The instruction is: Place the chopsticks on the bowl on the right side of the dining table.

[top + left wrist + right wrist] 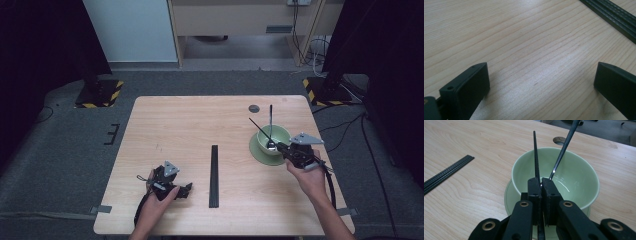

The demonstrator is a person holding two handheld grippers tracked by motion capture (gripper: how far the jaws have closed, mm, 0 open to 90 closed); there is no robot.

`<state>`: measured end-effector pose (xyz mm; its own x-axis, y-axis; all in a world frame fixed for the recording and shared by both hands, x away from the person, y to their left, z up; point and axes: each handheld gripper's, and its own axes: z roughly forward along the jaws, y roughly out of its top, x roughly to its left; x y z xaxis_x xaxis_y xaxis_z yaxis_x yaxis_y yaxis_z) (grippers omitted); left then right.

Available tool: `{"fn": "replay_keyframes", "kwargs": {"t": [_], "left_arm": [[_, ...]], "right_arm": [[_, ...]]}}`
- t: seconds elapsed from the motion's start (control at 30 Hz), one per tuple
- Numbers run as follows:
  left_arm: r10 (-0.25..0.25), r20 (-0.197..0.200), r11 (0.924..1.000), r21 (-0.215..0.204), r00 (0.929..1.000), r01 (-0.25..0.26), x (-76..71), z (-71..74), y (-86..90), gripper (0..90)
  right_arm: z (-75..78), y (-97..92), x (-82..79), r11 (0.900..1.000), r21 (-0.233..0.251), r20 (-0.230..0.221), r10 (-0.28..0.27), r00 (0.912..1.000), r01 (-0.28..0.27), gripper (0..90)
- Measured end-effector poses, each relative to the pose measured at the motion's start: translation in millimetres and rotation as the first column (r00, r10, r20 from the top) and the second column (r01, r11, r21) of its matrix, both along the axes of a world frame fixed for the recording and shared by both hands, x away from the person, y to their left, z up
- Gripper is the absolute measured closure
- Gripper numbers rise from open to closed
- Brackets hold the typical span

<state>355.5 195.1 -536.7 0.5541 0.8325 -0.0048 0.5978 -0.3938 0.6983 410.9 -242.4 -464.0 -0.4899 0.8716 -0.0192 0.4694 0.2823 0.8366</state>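
Observation:
A pale green bowl [274, 136] [579, 177] stands on a matching saucer [259, 153] [508, 195] at the table's right side. A metal spoon [270, 120] [564, 147] leans inside it, handle pointing away. My right gripper [282, 146] [541, 180] hovers at the bowl's near rim, shut on a thin black chopstick [259, 128] [535, 155] that sticks up and away over the bowl. Near the front left, my left gripper [187, 190] [542, 75] lies low on the table, open, with bare wood between its fingers.
A row of black chopsticks [214, 175] [614, 17] [446, 176] lies lengthwise at the table's middle, just right of the left gripper. A round cable hole [254, 108] [560, 140] sits behind the bowl. Dark stands and cables flank the table.

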Motion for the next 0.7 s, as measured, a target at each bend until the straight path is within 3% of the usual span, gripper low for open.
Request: {"fn": "replay_keyframes", "kwargs": {"t": [0.7], "left_arm": [[0.0, 0.001, 1.0, 0.001, 1.0, 0.0, -0.2, 0.0, -0.2, 0.0]], "right_arm": [[-6.6, 5.5, 3.2, 1.0, -0.004, -0.009, 0.009, 0.9999, -0.009, 85.9]]}}
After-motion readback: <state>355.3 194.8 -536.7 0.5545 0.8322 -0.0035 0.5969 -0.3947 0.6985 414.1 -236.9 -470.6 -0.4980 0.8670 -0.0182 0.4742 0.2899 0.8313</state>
